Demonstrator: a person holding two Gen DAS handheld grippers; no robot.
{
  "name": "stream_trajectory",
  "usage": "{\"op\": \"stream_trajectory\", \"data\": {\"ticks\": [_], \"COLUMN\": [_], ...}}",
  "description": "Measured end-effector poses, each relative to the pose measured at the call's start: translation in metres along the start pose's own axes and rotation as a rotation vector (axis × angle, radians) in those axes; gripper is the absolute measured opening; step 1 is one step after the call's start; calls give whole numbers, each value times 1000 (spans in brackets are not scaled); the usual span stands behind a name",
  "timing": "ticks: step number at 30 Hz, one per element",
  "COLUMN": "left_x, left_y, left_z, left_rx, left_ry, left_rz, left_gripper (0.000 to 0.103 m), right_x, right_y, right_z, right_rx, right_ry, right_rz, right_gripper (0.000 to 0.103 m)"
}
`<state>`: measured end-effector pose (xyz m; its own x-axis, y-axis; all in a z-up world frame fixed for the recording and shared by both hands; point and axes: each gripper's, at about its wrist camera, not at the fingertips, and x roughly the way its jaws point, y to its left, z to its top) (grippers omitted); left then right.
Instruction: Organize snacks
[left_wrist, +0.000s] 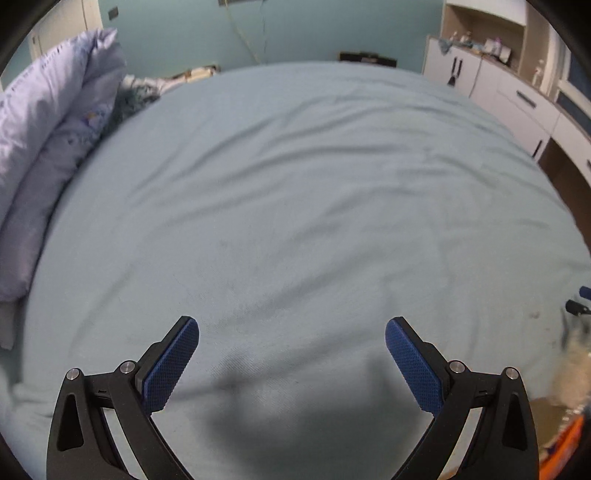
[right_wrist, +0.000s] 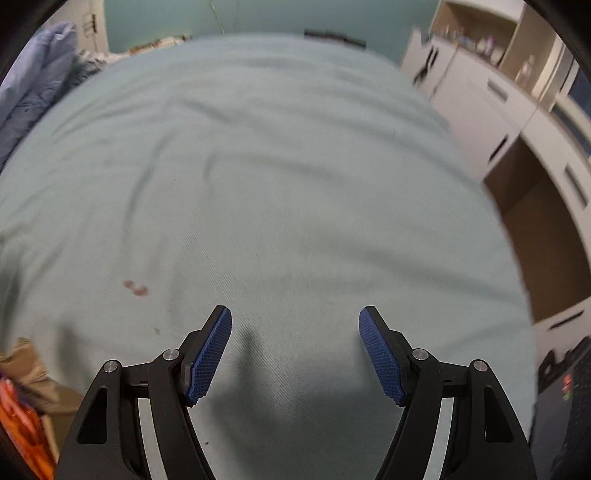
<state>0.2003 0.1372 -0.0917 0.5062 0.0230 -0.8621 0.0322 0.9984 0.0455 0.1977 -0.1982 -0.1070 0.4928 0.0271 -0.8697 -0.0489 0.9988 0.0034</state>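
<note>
My left gripper (left_wrist: 291, 343) is open and empty above the pale blue bed sheet (left_wrist: 295, 192). My right gripper (right_wrist: 295, 328) is also open and empty above the same sheet (right_wrist: 258, 166). An orange snack packet (left_wrist: 565, 439) shows blurred at the lower right edge of the left wrist view. It also shows at the lower left edge of the right wrist view (right_wrist: 22, 424), beside a brown cardboard box (right_wrist: 33, 373). Both lie off to the side of each gripper, outside the jaws.
Lilac pillows (left_wrist: 44, 147) are piled at the left of the bed. White cabinets with drawers (left_wrist: 517, 96) stand along the right, also in the right wrist view (right_wrist: 517, 122). A dark laptop keyboard (right_wrist: 569, 391) sits at the far lower right. Small reddish stains (right_wrist: 136, 288) mark the sheet.
</note>
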Motion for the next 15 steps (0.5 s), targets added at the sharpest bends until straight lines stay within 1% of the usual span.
{"op": "stream_trajectory", "data": {"ticks": [1,3,4,5,6,8,10,11,12,13,15], "left_x": [3,12,16,20,24,39,51,53,52,52,56], "left_y": [0,-8,-11,-13,-19,-25,-32,-34,-33,-31,-29], "left_z": [1,2,1,-1,-3,-3,-7,-7,-7,-6,-6], "left_rx": [0,19,39,68,101,163,208,212,203,187,163], "left_ry": [5,7,10,20,31,62,88,81,59,46,38], "left_rz": [-8,-40,-49,-56,-56,-45,-30,-34,-57,-79,-104], "left_gripper": [103,103,103,103,103,103,103,103,103,103,103], "right_x": [13,29,31,32,35,43,48,47,46,46,46], "right_y": [0,-2,-3,-3,0,5,4,-2,0,1,3], "right_z": [-2,-1,-2,-2,0,-4,-4,-2,-6,-11,-20], "right_rx": [11,35,47,55,52,40,20,8,-6,-27,-55], "right_ry": [41,82,79,49,37,40,5,-18,-54,-108,-157], "right_rz": [-1,8,15,18,25,37,36,35,34,39,38], "right_gripper": [71,71,79,83,90,102,103,103,103,103,103]}}
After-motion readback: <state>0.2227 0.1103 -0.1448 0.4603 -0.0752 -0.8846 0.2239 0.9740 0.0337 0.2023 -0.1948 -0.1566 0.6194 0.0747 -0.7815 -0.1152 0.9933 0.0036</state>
